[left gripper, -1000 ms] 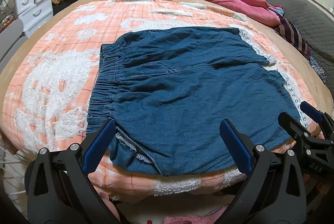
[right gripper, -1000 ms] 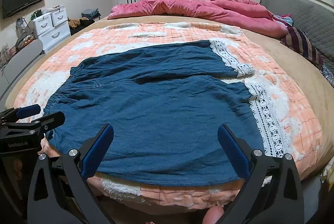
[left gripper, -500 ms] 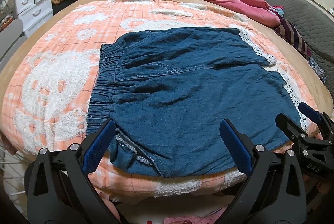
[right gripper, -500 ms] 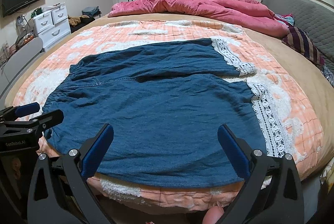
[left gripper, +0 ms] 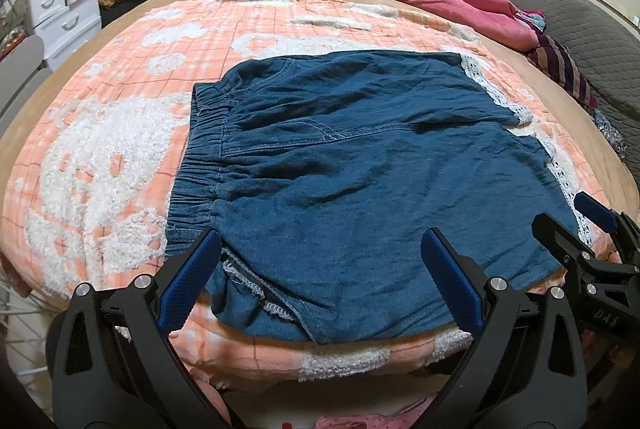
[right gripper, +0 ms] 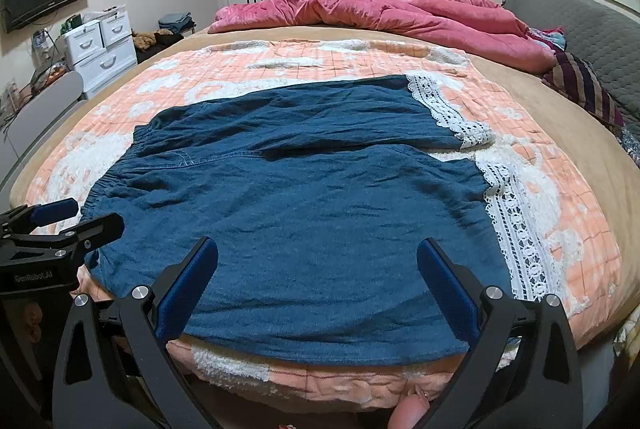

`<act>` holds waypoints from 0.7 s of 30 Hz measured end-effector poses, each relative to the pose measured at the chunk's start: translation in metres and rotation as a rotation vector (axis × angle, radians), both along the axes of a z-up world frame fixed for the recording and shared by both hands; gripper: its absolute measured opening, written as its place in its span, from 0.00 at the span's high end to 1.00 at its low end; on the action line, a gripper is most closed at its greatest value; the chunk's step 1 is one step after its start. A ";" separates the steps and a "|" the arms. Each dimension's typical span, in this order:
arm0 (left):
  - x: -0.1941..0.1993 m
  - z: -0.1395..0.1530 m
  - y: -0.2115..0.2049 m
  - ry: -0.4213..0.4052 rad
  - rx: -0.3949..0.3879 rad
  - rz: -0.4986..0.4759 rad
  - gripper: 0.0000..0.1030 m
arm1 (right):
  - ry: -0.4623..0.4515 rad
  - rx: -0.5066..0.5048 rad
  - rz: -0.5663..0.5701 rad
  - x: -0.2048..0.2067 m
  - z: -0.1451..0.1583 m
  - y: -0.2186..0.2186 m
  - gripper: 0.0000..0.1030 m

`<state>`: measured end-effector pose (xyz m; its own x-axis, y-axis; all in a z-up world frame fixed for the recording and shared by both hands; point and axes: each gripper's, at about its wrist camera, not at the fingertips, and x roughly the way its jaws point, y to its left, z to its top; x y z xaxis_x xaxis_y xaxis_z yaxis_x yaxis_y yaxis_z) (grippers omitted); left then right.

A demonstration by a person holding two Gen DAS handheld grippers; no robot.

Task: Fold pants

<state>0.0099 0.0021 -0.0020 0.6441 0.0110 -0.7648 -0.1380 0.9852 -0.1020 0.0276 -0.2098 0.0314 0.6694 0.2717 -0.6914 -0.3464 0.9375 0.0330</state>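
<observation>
Blue denim pants (left gripper: 352,173) (right gripper: 304,205) with white lace hems (right gripper: 516,233) lie spread flat across the bed, elastic waistband (left gripper: 200,157) to the left, legs to the right. My left gripper (left gripper: 320,253) hovers open over the pants' near edge beside the waistband. My right gripper (right gripper: 318,261) is open too, above the near edge of the front leg, holding nothing. Each gripper shows at the side of the other's view: the right gripper (left gripper: 580,229), the left gripper (right gripper: 76,219).
The orange-and-white checked blanket (left gripper: 120,133) covers the bed. A bunched pink quilt (right gripper: 384,13) lies at the far end, a grey headboard cushion (right gripper: 592,33) and striped cloth (right gripper: 584,85) at right. White drawers (right gripper: 104,45) stand far left.
Both grippers have crept slightly up and back from the bed, so the pants sit a little lower in view. Both stay open; the pants have not moved.
</observation>
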 end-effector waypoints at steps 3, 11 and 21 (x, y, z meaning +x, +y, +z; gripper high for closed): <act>0.001 -0.002 -0.001 0.002 0.000 -0.001 0.09 | 0.003 0.000 0.005 0.002 0.000 0.002 0.04; 0.009 -0.003 0.006 0.005 -0.009 -0.001 0.09 | 0.015 0.001 0.027 0.012 -0.001 0.007 0.04; 0.065 0.012 0.073 0.008 0.022 0.089 0.09 | 0.057 0.023 0.148 0.073 0.008 0.033 0.04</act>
